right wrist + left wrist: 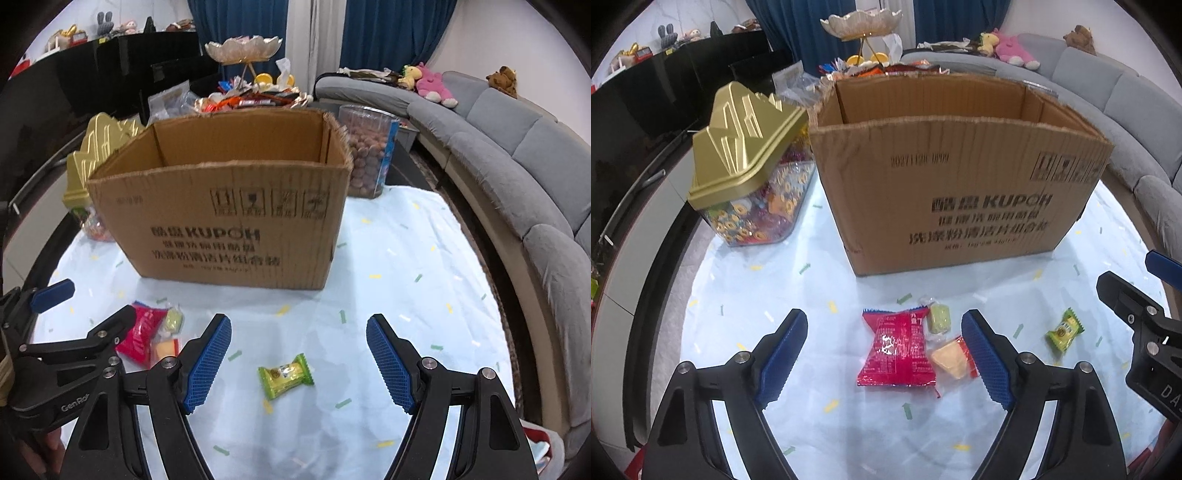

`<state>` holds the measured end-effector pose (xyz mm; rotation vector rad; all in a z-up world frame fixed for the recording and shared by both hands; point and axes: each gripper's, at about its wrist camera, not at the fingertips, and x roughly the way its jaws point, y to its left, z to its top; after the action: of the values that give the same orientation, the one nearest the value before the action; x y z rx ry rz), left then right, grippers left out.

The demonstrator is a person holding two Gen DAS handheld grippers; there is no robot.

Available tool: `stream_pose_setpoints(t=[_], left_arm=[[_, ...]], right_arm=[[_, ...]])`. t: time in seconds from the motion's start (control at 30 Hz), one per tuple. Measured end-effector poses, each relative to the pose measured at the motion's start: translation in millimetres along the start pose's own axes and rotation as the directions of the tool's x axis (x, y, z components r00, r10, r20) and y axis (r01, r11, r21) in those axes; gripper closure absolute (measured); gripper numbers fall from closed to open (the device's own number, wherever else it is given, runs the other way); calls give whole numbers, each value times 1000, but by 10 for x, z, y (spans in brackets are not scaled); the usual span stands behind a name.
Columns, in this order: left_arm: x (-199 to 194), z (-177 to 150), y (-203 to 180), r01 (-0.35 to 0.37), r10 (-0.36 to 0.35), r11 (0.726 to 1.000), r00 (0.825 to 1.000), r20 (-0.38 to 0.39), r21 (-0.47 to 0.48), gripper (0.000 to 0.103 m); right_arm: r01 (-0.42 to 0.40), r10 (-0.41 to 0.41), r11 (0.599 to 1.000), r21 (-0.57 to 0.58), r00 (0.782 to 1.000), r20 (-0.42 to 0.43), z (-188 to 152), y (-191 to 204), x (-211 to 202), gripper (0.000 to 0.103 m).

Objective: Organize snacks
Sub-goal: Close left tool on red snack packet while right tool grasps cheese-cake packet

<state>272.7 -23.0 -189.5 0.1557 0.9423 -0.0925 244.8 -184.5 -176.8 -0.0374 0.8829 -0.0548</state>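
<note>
Cardboard box (229,218) is standing open-topped mid-table, walling off the far half; nothing is covering its mouth, so entry from above is lying open. Gold-lidded jar (750,162) is crowding the box's left side, nearly touching; clear tub of brown balls (369,147) is sitting by its right rear corner. Bare tablecloth (406,258) is running wide to the right of the box. In front, red packet (899,349), pale green candy (940,318) and yellow wafer (951,358) are lying bunched together; green candy (285,376) is lying apart with open cloth all round it.
</note>
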Motion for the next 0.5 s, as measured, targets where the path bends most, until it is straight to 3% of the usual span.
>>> stream_pose_setpoints(t=[0.5], left_arm=[[311,-108,-32,21,-21,1000,998,-65,-1,30]], right_arm=[[-31,28,999,-38,998,-59,-97,124,250,26]])
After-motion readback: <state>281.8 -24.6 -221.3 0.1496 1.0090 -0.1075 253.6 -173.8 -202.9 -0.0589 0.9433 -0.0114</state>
